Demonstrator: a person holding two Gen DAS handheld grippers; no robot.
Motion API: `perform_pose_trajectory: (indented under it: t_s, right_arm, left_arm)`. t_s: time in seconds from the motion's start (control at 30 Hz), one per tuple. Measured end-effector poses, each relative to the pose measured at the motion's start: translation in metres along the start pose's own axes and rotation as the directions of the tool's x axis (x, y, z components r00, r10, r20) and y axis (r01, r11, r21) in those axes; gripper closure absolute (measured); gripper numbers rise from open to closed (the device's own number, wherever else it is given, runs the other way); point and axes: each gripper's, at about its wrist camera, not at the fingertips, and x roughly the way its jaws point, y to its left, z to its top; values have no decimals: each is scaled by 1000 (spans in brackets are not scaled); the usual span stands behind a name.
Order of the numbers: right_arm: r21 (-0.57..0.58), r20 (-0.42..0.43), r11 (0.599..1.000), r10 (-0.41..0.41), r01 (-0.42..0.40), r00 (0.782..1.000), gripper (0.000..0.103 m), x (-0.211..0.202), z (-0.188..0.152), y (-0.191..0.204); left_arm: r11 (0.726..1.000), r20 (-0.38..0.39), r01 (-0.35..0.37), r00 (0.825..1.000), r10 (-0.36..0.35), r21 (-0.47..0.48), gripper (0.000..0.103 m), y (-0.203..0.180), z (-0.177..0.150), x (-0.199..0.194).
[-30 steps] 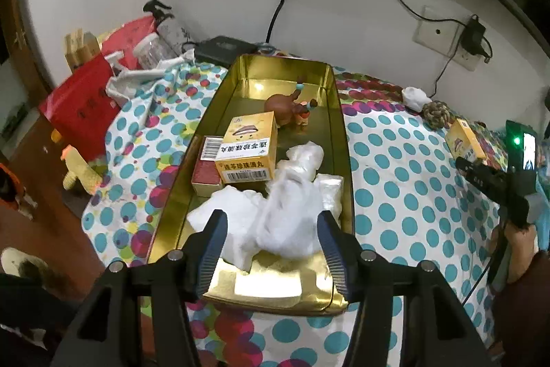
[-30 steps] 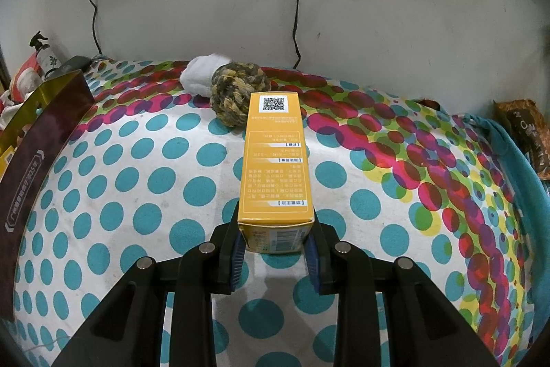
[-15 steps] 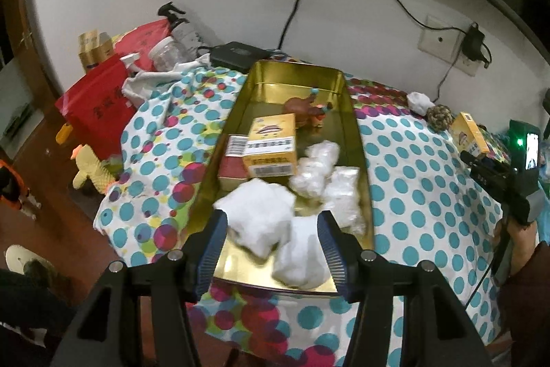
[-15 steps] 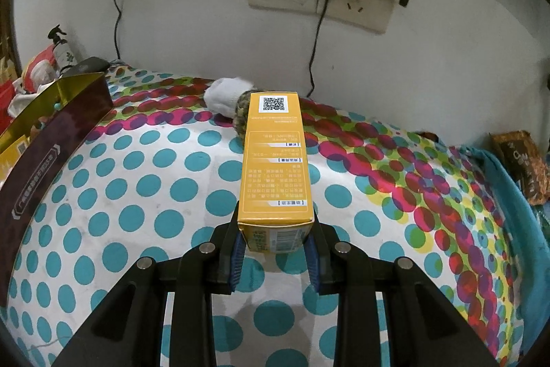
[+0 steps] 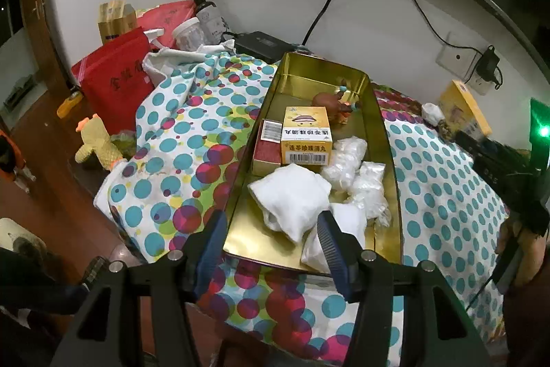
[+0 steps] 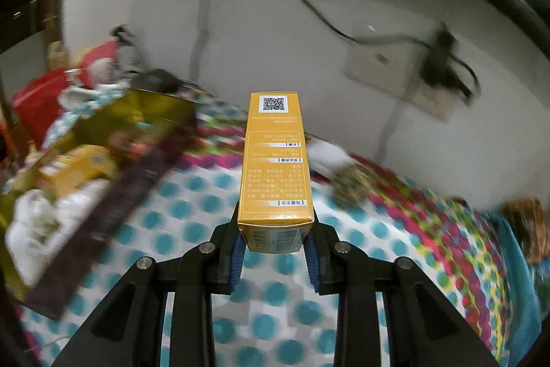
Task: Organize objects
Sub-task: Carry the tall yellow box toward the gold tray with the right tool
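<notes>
One tall box point(image 6: 276, 160) — orange, QR-coded

So the right tongs point(image 6: 275, 251) are swinging left with the orange box point(image 6: 276, 164) clamped in them — the gold tin point(image 6: 103, 133) is now filling the left of that view, all blurred, where a second ago only its edge was showing. The box is sitting higher, well off the dotted cloth point(image 6: 192, 222). The left tongs point(image 5: 271, 245) are pulling back and up — the tin point(image 5: 385, 140) is looking smaller, more floor showing at left.
</notes>
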Motion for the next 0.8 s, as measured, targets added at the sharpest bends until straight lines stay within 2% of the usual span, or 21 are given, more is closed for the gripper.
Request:
perform_pose_trajectory:
  t_s: [0.17,0.4,0.53,0.8]
  right_arm:
    - [-79,24,992,101,-98,995,75,-14,17,57]
    - [-132,-11,967,218,-217,976,75,-17,30,119]
    - [-112,-54,965,232,-236,971,75,-3,33,134]
    - [-112,-117,974,185,-199,976,75,25,29,148]
  left_arm:
    - [1000,-7,8,1000,-8,-25,47,9,-2,-1]
    - [999,6,15,1000,-15,-52,47,23,-3,-4]
    - [998,6,6,1000,-5,-58,47,28,-4,-3]
    - [998,-6,18,1000,-19,-68,47,33,-2,0]
